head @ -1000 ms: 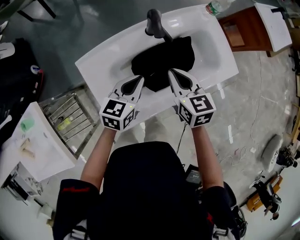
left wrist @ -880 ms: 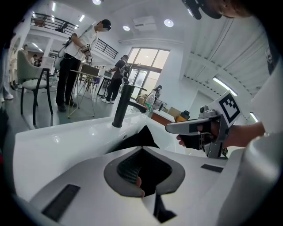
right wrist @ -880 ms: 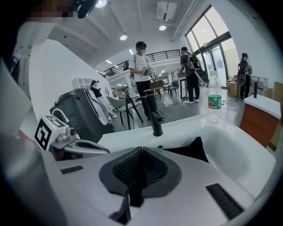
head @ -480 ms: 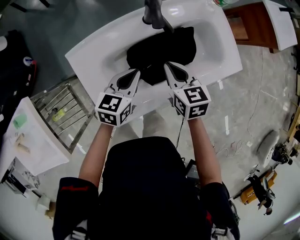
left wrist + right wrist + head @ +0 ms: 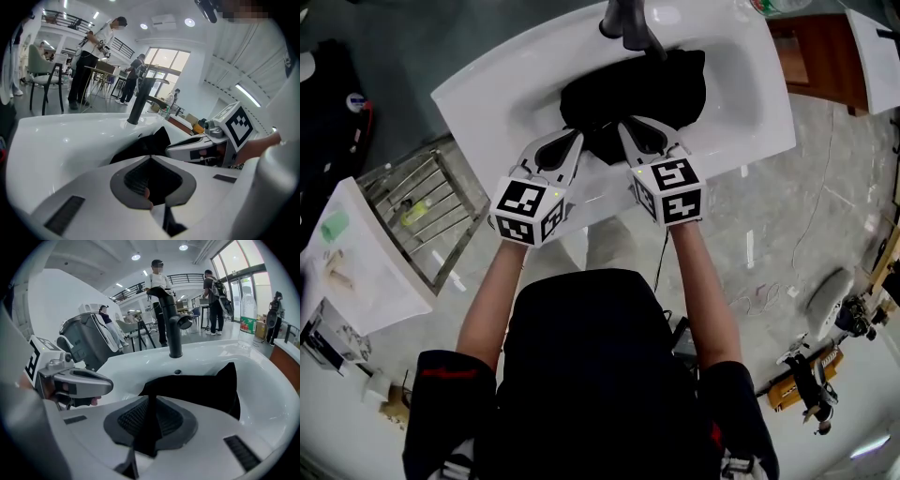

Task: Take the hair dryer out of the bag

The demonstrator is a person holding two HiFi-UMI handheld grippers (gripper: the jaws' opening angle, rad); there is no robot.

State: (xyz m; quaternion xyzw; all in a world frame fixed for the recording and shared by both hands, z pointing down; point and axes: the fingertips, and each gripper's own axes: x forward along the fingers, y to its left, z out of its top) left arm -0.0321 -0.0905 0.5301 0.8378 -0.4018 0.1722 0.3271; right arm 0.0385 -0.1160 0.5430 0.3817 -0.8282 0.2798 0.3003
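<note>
Black bag (image 5: 647, 89) in the sink (image 5: 487, 94) at top centre, hair dryer unseen, presumably inside; we've lowered left hand-held gripper (image 5: 577, 137) and right hand-held gripper (image 5: 622, 122) to its near edge, jaws pressed together, nothing grabbed yet.

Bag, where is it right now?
In the head view, top centre, the bag lies in the sink below the faucet, left gripper and right gripper at its near edge.

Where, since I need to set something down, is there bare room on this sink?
The sink has a bare deck left of the basin, and a bare strip between the bag and the basin's right wall. Crowded: the faucet behind the bag, and the near rim, where the left gripper and right gripper hover.
</note>
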